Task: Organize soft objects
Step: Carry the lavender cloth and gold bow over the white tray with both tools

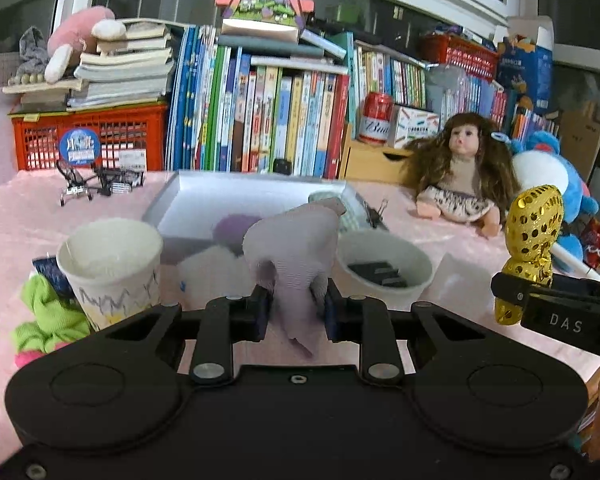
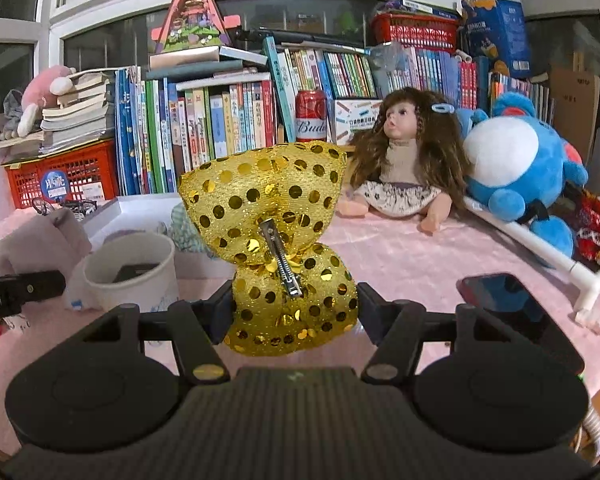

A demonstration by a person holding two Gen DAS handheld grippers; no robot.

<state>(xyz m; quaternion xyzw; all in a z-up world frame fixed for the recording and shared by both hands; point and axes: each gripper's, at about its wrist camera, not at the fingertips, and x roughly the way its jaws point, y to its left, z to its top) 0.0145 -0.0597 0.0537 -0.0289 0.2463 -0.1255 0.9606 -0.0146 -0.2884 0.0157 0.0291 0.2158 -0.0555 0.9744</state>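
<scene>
The lilac cloth (image 1: pixel 296 240) hung pinched in the left gripper (image 1: pixel 296 306), whose jaws were closed on its lower fold, lifting it clear of the counter (image 1: pixel 440 208). The white tray (image 1: pixel 204 196) at twelve o'clock looked the likely place for it, though blur hid what already lay inside.

In the right wrist view the gold sequinned bow (image 2: pixel 276 216) stood upright, its lower loop gripped between the jaws of the right gripper (image 2: pixel 296 308), with the metal clip (image 2: pixel 280 256) facing the camera. A paper cup (image 2: pixel 130 272) sat at nine o'clock.
</scene>
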